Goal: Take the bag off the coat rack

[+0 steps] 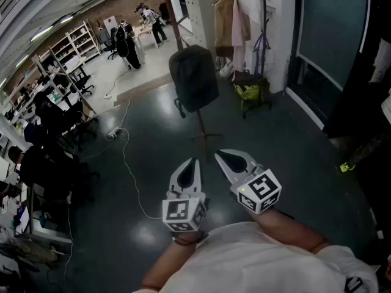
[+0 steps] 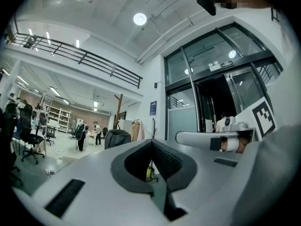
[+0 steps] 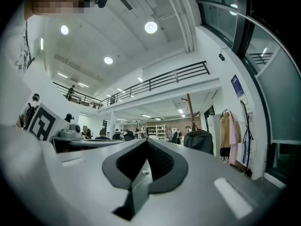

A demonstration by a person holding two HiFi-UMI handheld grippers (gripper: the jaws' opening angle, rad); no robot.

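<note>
We held our left gripper point(image 1: 194, 165) low by our body, its jaws pressed together on nothing. Well ahead, the black bag point(image 1: 194, 78) hung on the coat rack point(image 1: 173, 14), untouched. Our right gripper point(image 1: 223, 157) was likewise closed and empty. We judged nothing done yet: approach, grasp and lift-off all remained.

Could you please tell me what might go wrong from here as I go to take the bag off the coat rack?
1. The black bag hangs on a thin coat rack with a small base; a sideways pull could tip it.
2. A white cable trails across the floor left of the approach and might catch a foot.
3. The left gripper and right gripper have their fingers together, far from the bag; they must open first.
</note>
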